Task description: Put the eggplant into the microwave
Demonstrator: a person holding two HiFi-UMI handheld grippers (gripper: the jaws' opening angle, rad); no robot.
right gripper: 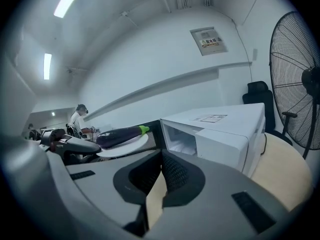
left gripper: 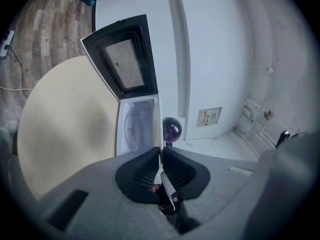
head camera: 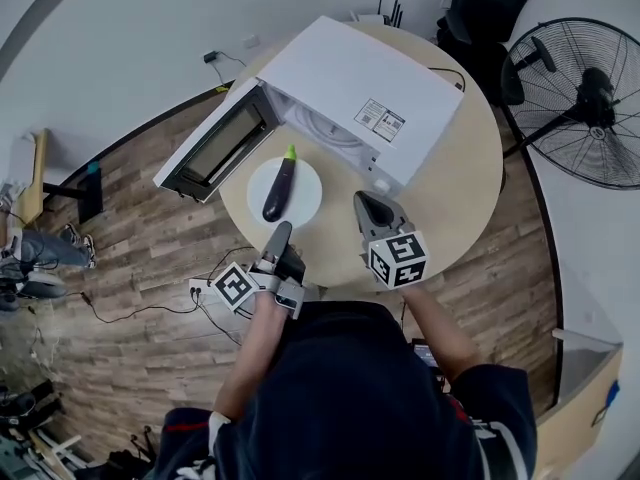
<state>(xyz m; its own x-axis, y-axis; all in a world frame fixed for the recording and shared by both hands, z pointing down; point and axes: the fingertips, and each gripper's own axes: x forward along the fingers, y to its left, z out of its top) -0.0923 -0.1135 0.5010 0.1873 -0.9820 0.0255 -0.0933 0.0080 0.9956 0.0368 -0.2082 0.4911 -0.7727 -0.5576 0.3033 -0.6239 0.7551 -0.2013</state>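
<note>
A dark purple eggplant with a green stem lies on a small white plate in front of the white microwave. The microwave door stands wide open to the left. My left gripper is shut on the plate's near rim. In the left gripper view the plate shows edge-on between the jaws, with the eggplant's end beyond it and the microwave cavity ahead. My right gripper is shut on nothing, to the right of the plate. It sees the eggplant and the microwave.
The microwave stands on a round beige table, and its door overhangs the table's left edge. A large standing fan and a black chair are at the right. Cables and a power strip lie on the wooden floor.
</note>
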